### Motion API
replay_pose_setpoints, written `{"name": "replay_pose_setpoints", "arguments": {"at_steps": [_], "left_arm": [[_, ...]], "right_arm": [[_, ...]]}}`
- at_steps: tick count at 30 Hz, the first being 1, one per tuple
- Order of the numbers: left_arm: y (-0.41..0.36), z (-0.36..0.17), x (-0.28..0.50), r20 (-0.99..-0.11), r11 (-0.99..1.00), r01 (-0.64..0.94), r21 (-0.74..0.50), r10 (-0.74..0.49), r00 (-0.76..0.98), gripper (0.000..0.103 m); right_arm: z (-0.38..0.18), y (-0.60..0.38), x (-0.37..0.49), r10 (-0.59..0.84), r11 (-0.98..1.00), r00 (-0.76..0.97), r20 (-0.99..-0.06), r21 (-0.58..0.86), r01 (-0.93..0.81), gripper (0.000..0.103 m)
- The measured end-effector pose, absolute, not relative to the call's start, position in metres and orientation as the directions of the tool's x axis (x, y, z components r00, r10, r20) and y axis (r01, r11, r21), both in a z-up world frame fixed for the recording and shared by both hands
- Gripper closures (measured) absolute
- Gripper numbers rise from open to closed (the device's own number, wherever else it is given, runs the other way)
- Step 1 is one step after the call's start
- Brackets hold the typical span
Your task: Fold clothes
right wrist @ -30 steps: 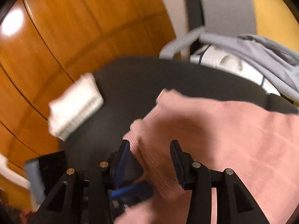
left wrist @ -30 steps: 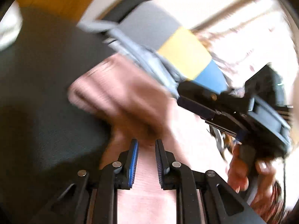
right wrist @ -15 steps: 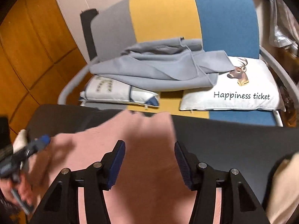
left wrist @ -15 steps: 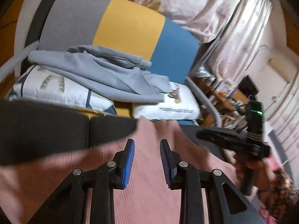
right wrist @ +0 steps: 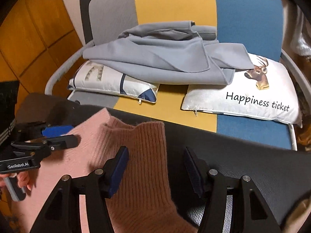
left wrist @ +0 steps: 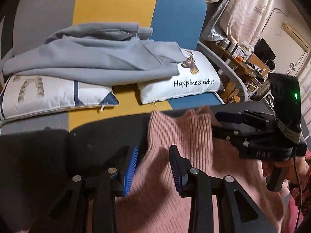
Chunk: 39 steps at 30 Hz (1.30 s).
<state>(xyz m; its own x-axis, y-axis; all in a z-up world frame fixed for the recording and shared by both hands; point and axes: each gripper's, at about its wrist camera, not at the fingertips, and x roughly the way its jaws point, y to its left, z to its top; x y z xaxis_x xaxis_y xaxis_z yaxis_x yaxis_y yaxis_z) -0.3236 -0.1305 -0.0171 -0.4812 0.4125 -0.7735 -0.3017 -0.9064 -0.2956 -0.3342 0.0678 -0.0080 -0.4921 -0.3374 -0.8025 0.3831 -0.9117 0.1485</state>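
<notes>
While both tools hover low over the work surface, the left gripper (left wrist: 153, 167) has its blue-padded jaws parted above the near edge of a pink ribbed sweater (left wrist: 175, 203), clasping nothing, and the right gripper (right wrist: 155, 167) likewise stands wide apart over the same knit, with one finger above the fabric and the other above bare tabletop. That sweater lies spread on a black table (right wrist: 243, 155), its ribbed end (right wrist: 136, 134) reaching toward the table's far edge. From each wrist view the other tool shows at the side, gripped by a hand (right wrist: 21, 178). Beyond the table stands a chair (left wrist: 116, 2) with grey, yellow and blue panels. On its seat rest a patterned cushion (left wrist: 48, 97) and a white pillow (right wrist: 252, 97) printed with a deer and "Happiness ticket", and a grey garment (right wrist: 165, 58) lies rumpled across both. Behind, at the right of the left wrist view, hang pale curtains (left wrist: 243, 9).
</notes>
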Motion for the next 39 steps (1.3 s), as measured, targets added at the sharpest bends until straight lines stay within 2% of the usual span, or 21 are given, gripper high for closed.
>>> {"name": "replay_pose_setpoints", "arguments": {"at_steps": [1,2,3,4,5,6,7,14,20,24,28,31,34,36,39], "left_arm": [[-0.129,-0.017,-0.323,-0.774,-0.907,-0.305,-0.291,0.411,-0.482,0.063],[-0.127,-0.017,-0.322,-0.774,-0.907,-0.309,-0.287,0.41,-0.483,0.059],[-0.125,-0.017,-0.321,-0.774,-0.907,-0.313,-0.283,0.408,-0.484,0.06],[-0.123,-0.017,-0.321,-0.774,-0.907,-0.316,-0.279,0.407,-0.485,0.061],[-0.121,-0.017,-0.32,-0.774,-0.907,-0.32,-0.274,0.406,-0.486,0.07],[-0.119,-0.018,-0.319,-0.774,-0.907,-0.323,-0.27,0.404,-0.487,0.096],[-0.117,-0.018,-0.318,-0.774,-0.907,-0.327,-0.266,0.403,-0.488,0.098],[-0.137,0.015,-0.284,-0.655,-0.868,-0.357,-0.344,0.494,-0.572,0.099],[-0.163,0.044,-0.216,-0.522,-0.817,-0.407,-0.408,0.575,-0.631,0.099],[-0.159,0.027,-0.169,-0.545,-0.824,-0.413,-0.387,0.566,-0.619,0.099],[-0.157,-0.008,-0.142,-0.608,-0.852,-0.339,-0.399,0.523,-0.598,0.098],[-0.165,-0.017,-0.125,-0.619,-0.837,-0.312,-0.449,0.543,-0.567,0.095],[-0.182,-0.021,-0.107,-0.615,-0.814,-0.273,-0.512,0.569,-0.545,0.091],[-0.194,-0.024,-0.095,-0.611,-0.797,-0.245,-0.552,0.587,-0.532,0.091],[-0.214,-0.03,-0.08,-0.579,-0.751,-0.16,-0.64,0.609,-0.542,0.09]], "right_arm": [[-0.01,0.066,-0.335,-0.332,-0.911,-0.492,-0.805,0.138,0.388,0.046],[-0.012,0.064,-0.337,-0.326,-0.911,-0.493,-0.807,0.129,0.392,0.054],[-0.013,0.062,-0.338,-0.32,-0.91,-0.493,-0.809,0.119,0.397,0.069],[-0.015,0.06,-0.339,-0.315,-0.909,-0.494,-0.811,0.109,0.401,0.077],[-0.016,0.058,-0.339,-0.314,-0.909,-0.492,-0.812,0.107,0.403,0.091],[-0.014,0.056,-0.338,-0.31,-0.91,-0.494,-0.812,0.104,0.401,0.091],[-0.013,0.053,-0.337,-0.298,-0.913,-0.501,-0.813,0.089,0.398,0.091],[0.028,0.066,-0.307,-0.374,-0.907,-0.57,-0.732,0.161,0.388,0.092],[0.054,0.079,-0.248,-0.439,-0.886,-0.6,-0.669,0.211,0.413,0.092],[0.062,0.083,-0.201,-0.473,-0.871,-0.609,-0.637,0.23,0.435,0.092],[0.03,0.076,-0.163,-0.472,-0.868,-0.569,-0.673,0.242,0.434,0.092],[0.003,0.072,-0.137,-0.461,-0.871,-0.531,-0.711,0.249,0.423,0.089],[-0.009,0.08,-0.114,-0.484,-0.863,-0.493,-0.723,0.302,0.404,0.082],[-0.011,0.089,-0.098,-0.487,-0.866,-0.491,-0.723,0.329,0.375,0.066],[-0.015,0.108,-0.077,-0.533,-0.846,-0.486,-0.693,0.446,0.292,0.059]]}}
